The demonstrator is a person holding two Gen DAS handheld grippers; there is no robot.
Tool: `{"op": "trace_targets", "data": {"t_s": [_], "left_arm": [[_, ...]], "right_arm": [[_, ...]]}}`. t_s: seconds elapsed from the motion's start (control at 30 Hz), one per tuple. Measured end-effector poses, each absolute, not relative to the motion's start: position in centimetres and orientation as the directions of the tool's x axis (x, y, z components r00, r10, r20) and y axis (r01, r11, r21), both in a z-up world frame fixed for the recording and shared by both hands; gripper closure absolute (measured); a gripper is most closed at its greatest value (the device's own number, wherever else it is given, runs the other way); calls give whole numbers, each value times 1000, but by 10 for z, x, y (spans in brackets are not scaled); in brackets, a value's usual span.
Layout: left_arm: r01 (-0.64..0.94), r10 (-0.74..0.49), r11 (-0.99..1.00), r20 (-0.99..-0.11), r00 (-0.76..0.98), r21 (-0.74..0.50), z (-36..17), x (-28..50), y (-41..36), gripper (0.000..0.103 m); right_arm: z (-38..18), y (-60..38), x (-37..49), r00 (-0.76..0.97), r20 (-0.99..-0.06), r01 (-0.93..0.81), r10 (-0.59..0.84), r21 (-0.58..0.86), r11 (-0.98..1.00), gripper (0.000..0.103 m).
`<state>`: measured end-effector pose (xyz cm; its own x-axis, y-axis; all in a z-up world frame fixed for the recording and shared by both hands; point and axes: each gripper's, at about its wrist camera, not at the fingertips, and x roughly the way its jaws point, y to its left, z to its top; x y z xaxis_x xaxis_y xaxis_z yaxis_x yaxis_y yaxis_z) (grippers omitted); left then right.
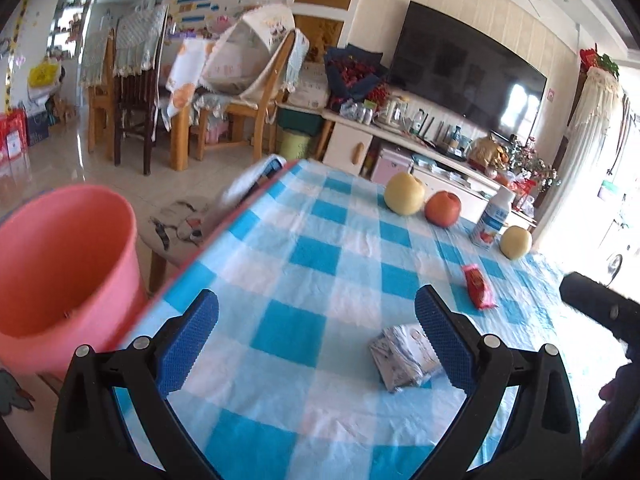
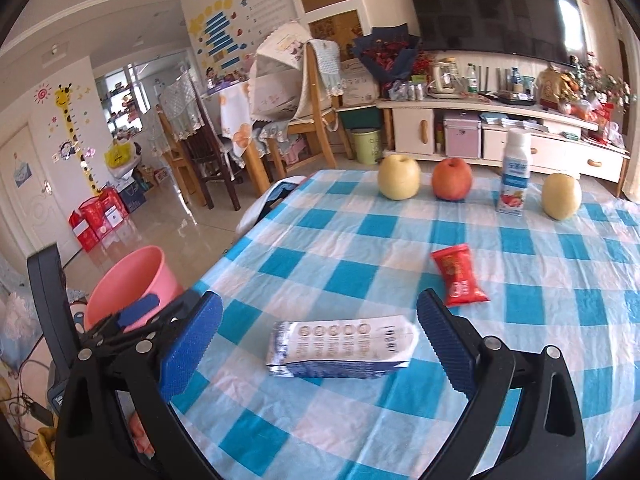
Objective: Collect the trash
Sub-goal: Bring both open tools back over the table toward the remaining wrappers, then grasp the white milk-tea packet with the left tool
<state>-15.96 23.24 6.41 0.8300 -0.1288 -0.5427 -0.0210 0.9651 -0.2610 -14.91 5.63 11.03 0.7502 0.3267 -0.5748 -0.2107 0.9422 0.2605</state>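
A white and blue flattened wrapper (image 2: 340,350) lies on the blue checked tablecloth (image 2: 360,240), between the fingers of my open right gripper (image 2: 320,332), which hovers just above it. The wrapper also shows in the left wrist view (image 1: 404,356), by the right finger of my open, empty left gripper (image 1: 316,320). A red snack packet (image 2: 458,276) lies further in on the table; it also shows in the left wrist view (image 1: 478,286). A pink bin (image 1: 60,268) stands off the table's left edge, close to my left gripper; it also shows in the right wrist view (image 2: 132,284).
Along the far side of the table stand a yellow pear (image 2: 399,177), a red apple (image 2: 452,179), a yogurt bottle (image 2: 514,172) and another pear (image 2: 561,196). Chairs (image 2: 316,92) and a TV cabinet (image 2: 500,120) stand beyond. A stool (image 1: 180,224) stands by the table's left edge.
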Motion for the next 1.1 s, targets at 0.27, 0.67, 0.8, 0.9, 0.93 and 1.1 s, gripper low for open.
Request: {"op": "trace_targets", "data": {"t_s": [0.27, 0.67, 0.8, 0.9, 0.93, 1.1], "left_arm": [[32, -252, 937, -610, 751, -348, 47, -180, 187, 4], [42, -394, 873, -653, 647, -485, 17, -164, 129, 4], [12, -392, 866, -665, 636, -500, 11, -143, 126, 4], [6, -382, 871, -669, 637, -491, 9, -127, 120, 4], [9, -382, 872, -670, 637, -489, 9, -121, 117, 4], [8, -362, 885, -675, 643, -466, 12, -83, 105, 4]], "right_arm": [[109, -12, -146, 784, -575, -89, 235, 270, 959, 6], [84, -77, -132, 772, -612, 23, 172, 297, 955, 6], [78, -87, -125, 765, -627, 42, 149, 278, 960, 6], [74, -96, -121, 763, -627, 52, 158, 302, 952, 6], [73, -98, -119, 761, -629, 56, 159, 308, 950, 6], [68, -107, -111, 750, -640, 72, 164, 325, 943, 6]]}}
